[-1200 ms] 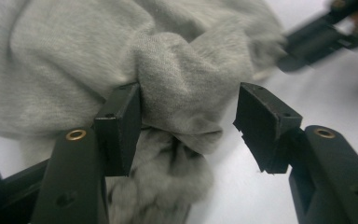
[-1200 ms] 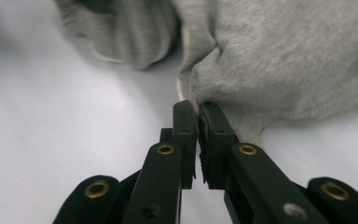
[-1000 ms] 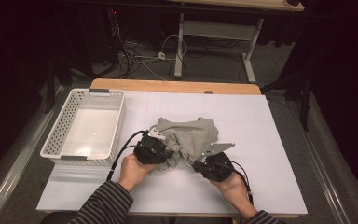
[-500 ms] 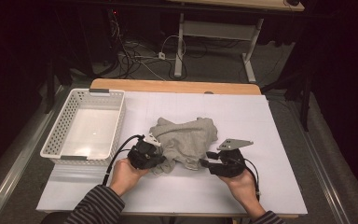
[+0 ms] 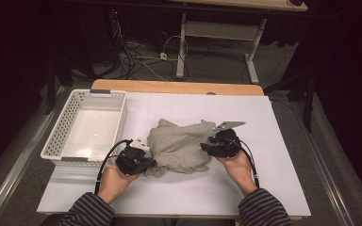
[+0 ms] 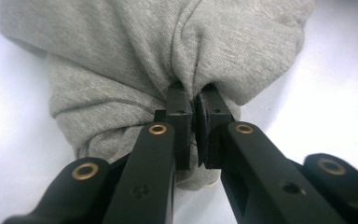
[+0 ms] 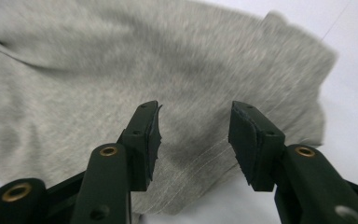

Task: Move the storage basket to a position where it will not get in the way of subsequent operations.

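Note:
A crumpled grey cloth (image 5: 179, 146) lies in the middle of the white table sheet. My left gripper (image 5: 150, 163) is at its near left corner, shut on a bunched fold of the cloth (image 6: 121, 46); the pads of the left gripper (image 6: 193, 93) pinch the fabric tight. At the cloth's right edge sits my right gripper (image 5: 206, 147). Its jaws have just been opening. In the right gripper view the right gripper (image 7: 193, 119) stands apart over the cloth (image 7: 98, 70), a hem below it, with nothing pressed between the pads.
A white slotted basket (image 5: 56, 136) stands at the left of the table, beside the left hand. Bare white sheet (image 5: 273, 179) stretches to the right and front. A wooden table edge (image 5: 179, 87) runs along the back, with cables on the floor beyond.
The left gripper closed on the cloth's corner and drew it left, toward the person. The right gripper let go, opened, and moved up to the cloth's right edge.

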